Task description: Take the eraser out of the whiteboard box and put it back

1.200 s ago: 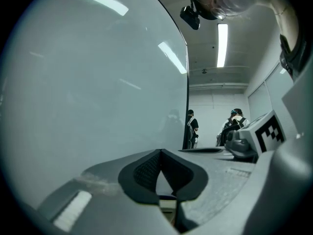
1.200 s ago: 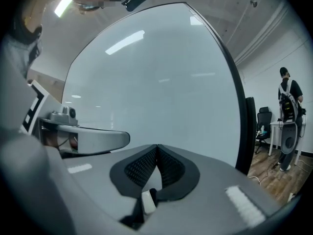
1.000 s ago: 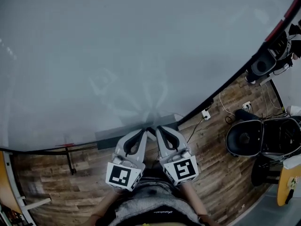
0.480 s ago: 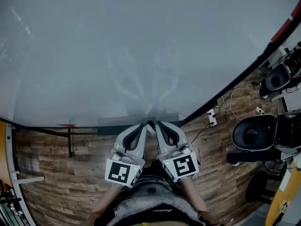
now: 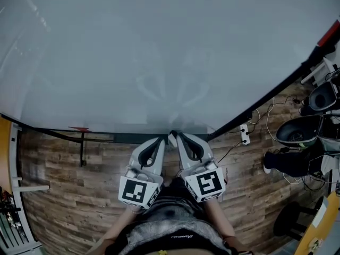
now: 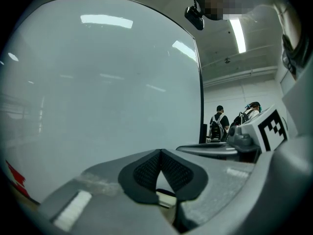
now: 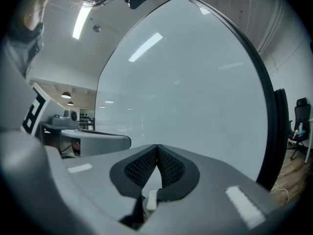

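Seen from the head camera, a large pale whiteboard (image 5: pixel 159 52) filled the upper two thirds of the frame. The whiteboard box (image 5: pixel 133 138) showed as a narrow dark strip along its lower edge at centre. Below it lay a wood-plank floor (image 5: pixel 64 195), with black office chairs (image 5: pixel 305 132) at the far right and a power strip (image 5: pixel 245 134) near the board's lower right corner. The left tongs (image 5: pixel 163 140) and right tongs (image 5: pixel 178 137) sat side by side at lower centre, with their tips almost touching each other, just at the dark strip. Each gripper view showed its own tongs pressed together at the tip with nothing between them, facing the blank board. The eraser could not be made out in any view; it was presumably inside the box, hidden by the tongs or the box's rim. The task appeared not yet begun. Several things could have gone wrong from here. Closed tongs pushed into the box would shove the eraser along or tip it onto the floor rather than grasp it. Opening either pair so near the other could make them knock together. With the eraser unseen, a blind reach might scrape the board.
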Motion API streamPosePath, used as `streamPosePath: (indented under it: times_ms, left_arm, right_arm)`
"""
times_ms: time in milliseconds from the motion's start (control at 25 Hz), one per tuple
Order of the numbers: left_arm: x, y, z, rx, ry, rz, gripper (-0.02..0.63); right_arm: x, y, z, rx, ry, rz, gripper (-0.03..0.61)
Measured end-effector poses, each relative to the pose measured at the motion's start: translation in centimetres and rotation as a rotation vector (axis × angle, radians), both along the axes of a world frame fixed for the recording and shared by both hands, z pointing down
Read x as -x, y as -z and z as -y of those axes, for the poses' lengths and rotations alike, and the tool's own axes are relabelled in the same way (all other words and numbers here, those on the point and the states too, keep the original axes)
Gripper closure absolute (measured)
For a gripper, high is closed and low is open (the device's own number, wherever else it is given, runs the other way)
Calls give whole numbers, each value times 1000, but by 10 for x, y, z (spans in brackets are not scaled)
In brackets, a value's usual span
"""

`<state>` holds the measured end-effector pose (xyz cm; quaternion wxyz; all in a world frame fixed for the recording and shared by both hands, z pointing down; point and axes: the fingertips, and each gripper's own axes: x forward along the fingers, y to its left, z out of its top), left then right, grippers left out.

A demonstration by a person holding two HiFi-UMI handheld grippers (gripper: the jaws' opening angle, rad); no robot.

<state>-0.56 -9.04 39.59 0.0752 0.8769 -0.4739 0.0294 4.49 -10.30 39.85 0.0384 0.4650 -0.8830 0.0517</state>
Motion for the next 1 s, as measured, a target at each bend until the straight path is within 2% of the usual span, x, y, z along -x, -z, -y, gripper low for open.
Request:
streamPosePath:
  times_ms: [240, 680, 1000]
  left_arm:
    - [4, -2, 6, 1, -23, 3, 612]
    - [-1, -11, 20, 23, -96, 4, 612]
    - [5, -18, 25, 45, -120, -1, 612]
  right_arm:
    - [4, -3, 3, 2, -16, -29, 575]
    - [1, -18, 11, 66, -78, -57, 575]
    - [10, -37, 15, 106, -83, -77, 575]
